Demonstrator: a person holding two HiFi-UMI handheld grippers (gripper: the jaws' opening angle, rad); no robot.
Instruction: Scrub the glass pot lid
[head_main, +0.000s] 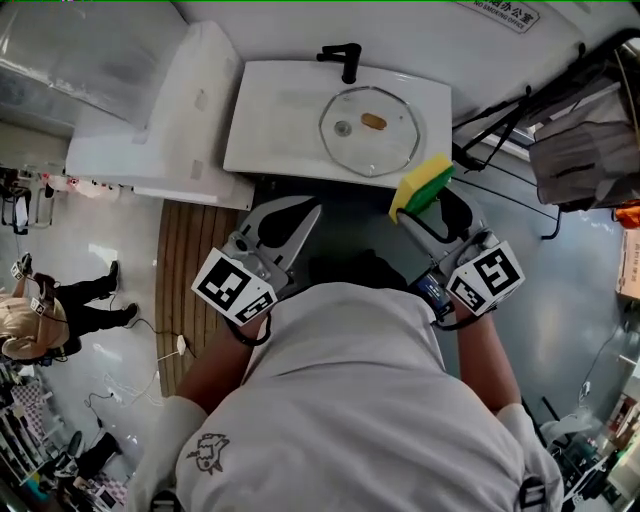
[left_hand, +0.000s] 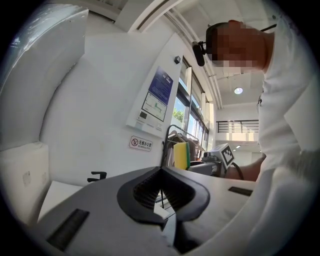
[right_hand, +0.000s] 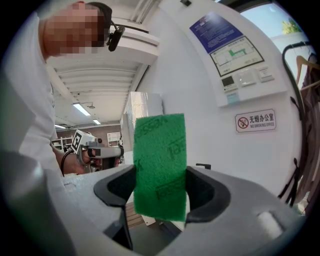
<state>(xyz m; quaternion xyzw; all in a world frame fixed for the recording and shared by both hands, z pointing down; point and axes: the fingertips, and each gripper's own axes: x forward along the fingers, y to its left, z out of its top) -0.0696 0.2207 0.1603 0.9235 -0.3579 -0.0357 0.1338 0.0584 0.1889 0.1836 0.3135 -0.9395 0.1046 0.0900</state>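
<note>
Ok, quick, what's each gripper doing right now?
Left gripper: shut, empty.
Right gripper: shut on the sponge.

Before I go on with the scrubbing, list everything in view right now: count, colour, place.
glass pot lid: one, clear, lying flat in the basin
basin: one, white, ahead of the person
faucet: one, black, at the basin's far edge
sponge: one, yellow with a green scrub face, by the basin's near right corner
slatted mat: one, brown, on the floor at left
no-smoking sign: one, white and red, on the wall
bystander: one, far left
left gripper: one, grey, jaws shut, nothing between them
right gripper: one, grey, jaws shut on the sponge
</note>
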